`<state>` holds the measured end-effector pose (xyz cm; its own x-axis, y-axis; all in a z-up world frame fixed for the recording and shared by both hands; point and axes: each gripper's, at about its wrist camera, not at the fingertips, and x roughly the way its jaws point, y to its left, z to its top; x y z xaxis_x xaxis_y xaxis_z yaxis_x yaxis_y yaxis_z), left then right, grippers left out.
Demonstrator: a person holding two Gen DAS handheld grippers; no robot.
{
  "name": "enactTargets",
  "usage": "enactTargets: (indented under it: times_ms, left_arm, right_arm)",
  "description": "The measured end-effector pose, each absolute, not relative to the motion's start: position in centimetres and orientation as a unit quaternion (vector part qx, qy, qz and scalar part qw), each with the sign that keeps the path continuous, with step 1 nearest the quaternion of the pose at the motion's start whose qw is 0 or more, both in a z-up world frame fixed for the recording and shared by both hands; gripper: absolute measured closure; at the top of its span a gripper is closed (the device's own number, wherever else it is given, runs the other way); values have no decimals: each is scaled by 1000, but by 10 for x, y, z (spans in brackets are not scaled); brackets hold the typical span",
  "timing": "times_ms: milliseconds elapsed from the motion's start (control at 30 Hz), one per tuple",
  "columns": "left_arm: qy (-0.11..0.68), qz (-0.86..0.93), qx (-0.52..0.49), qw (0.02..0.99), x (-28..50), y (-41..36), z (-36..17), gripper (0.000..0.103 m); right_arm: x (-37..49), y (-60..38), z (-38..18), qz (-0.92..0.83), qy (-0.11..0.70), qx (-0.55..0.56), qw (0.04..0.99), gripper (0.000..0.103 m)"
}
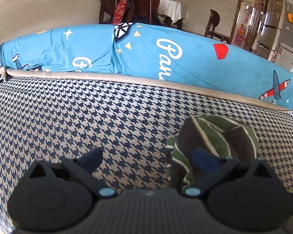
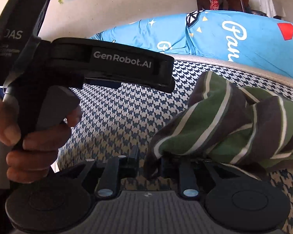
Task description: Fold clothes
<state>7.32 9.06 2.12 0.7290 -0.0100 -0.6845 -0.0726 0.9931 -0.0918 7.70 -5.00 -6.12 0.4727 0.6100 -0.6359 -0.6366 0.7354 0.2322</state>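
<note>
A: What writing can you read?
B: "GenRobot.AI" in white on the left hand-held gripper (image 2: 115,81), and "DAS" on its upper housing. The blue cover (image 1: 146,50) along the sofa's back edge shows a script word starting "Par".

A: And that gripper's state?
B: Spread wide over the houndstooth seat (image 1: 87,120), holding nothing; a hand (image 2: 29,136) grips its handle.

A: The clothing?
B: A green, brown and white striped garment (image 2: 234,120) lies bunched toward the seat's right side. The right hand-held gripper (image 2: 148,162) is narrow, with a hem of it between the jaws.
</note>
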Motion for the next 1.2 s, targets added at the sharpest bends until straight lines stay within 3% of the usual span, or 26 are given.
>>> enactTargets:
  times_ms: [167, 533, 667, 1200]
  left_arm:
    - [356, -4, -51, 933, 72, 82, 23, 0]
    - [350, -38, -31, 936, 73, 52, 20, 0]
    - [356, -41, -31, 933, 75, 46, 16, 0]
    - [382, -14, 30, 924, 83, 29, -10, 0]
  right_arm:
    - [64, -72, -53, 350, 352, -29, 868, 62]
    - [63, -119, -42, 267, 340, -14, 902, 52]
    - [73, -140, -46, 194, 351, 14, 916, 40]
    - [121, -180, -77, 61, 388, 172, 904, 28]
